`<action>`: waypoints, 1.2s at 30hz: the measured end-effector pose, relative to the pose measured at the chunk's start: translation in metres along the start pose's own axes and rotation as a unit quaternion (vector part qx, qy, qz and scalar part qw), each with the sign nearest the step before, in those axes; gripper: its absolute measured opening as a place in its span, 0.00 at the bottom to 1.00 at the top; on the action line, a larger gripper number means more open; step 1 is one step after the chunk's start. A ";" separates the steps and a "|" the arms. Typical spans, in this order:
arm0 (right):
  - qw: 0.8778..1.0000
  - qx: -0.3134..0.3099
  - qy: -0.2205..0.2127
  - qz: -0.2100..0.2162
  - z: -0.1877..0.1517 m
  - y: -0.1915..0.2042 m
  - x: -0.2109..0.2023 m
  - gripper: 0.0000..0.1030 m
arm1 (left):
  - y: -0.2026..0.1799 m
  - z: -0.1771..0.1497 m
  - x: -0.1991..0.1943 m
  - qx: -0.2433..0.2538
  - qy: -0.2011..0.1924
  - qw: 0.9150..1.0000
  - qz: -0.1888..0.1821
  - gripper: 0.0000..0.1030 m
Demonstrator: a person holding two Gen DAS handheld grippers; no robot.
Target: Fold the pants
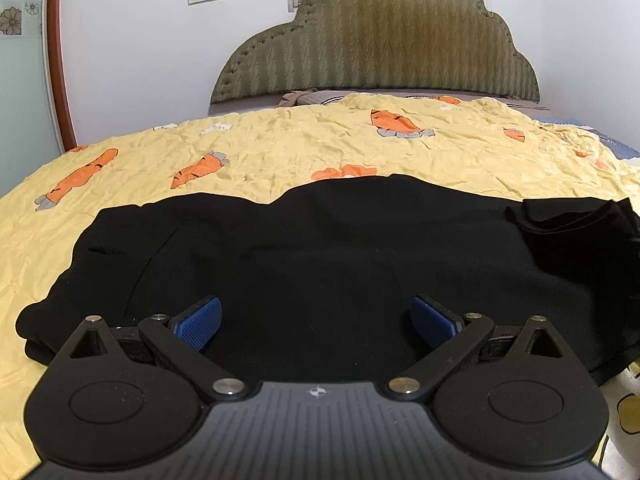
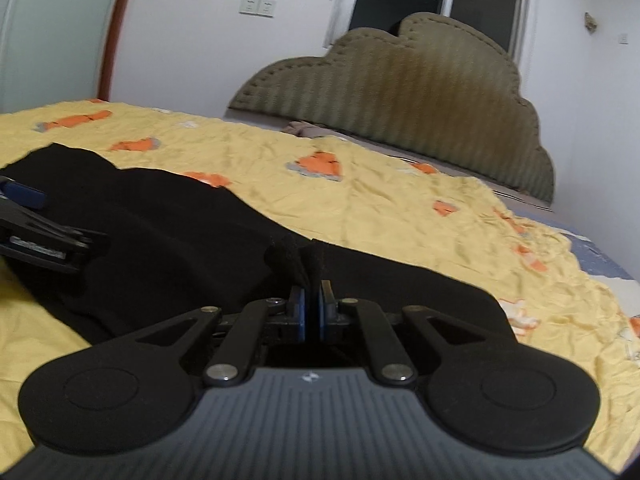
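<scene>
right gripper (image 2: pixel 312 308): pads pinching a black pants (image 1: pixel 320 264) fold. left gripper (image 1: pixel 316 320): spread above the pants, on yellow bedspread (image 1: pixel 280 140); pants' right end cut off.

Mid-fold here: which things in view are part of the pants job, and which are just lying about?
Part of the job:
- black pants
- left hand-held gripper, open
- right hand-held gripper, pinching the pants

Lying about:
- carrot-print bedspread
- headboard
- brownish cloth by the headboard

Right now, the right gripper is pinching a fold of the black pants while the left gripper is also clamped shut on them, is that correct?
Not quite: the left gripper is open over the black pants, as the left wrist view shows. The right gripper does pinch a fold.
</scene>
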State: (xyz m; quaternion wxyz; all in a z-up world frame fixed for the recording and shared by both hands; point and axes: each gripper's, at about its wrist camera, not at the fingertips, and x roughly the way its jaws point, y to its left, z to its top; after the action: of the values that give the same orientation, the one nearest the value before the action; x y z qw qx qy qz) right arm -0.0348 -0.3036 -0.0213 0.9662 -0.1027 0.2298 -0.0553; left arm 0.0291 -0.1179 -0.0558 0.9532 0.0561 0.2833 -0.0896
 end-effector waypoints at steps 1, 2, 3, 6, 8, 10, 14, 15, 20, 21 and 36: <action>1.000 -0.004 -0.002 0.004 0.001 0.004 -0.002 0.08 | 0.000 0.000 0.000 0.000 0.000 1.000 0.000 0.99; 1.000 -0.007 -0.001 0.006 0.002 0.006 -0.001 0.08 | 0.000 0.000 0.000 0.000 0.000 1.000 0.000 0.99; 1.000 -0.009 0.000 0.009 0.003 0.009 -0.001 0.08 | 0.000 0.000 0.000 -0.001 0.000 1.000 0.000 0.99; 1.000 -0.011 0.008 0.018 0.004 0.018 0.003 0.08 | 0.001 -0.001 0.000 -0.005 0.000 1.000 -0.001 0.99; 1.000 -0.018 0.012 0.023 0.004 0.023 0.006 0.08 | 0.001 0.000 0.000 -0.005 0.000 1.000 -0.001 0.99; 0.999 -0.026 0.013 0.025 0.004 0.030 0.008 0.08 | 0.001 0.000 0.001 -0.004 0.000 1.000 0.000 0.99; 0.999 -0.032 0.015 0.036 0.007 0.037 0.011 0.08 | 0.001 0.000 0.002 -0.004 0.003 1.000 0.000 0.99; 0.998 -0.034 0.017 0.040 0.008 0.039 0.011 0.08 | 0.001 0.000 0.002 -0.004 0.003 1.000 0.000 0.99; 0.996 -0.059 0.038 0.047 0.004 0.052 0.017 0.12 | 0.002 0.000 0.004 -0.007 0.007 1.000 -0.004 1.00; 0.996 -0.062 0.044 0.050 0.003 0.053 0.018 0.14 | 0.002 0.000 0.003 -0.008 0.007 1.000 -0.004 1.00; 0.997 0.065 0.031 0.006 0.019 0.008 0.013 0.40 | 0.005 0.001 0.000 -0.010 0.006 1.000 -0.008 1.00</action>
State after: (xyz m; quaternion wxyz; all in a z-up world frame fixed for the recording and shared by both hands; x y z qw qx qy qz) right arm -0.0140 -0.2946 -0.0123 0.9635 -0.0362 0.2564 -0.0674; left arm 0.0305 -0.1128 -0.0546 0.9513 0.0450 0.2902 -0.0943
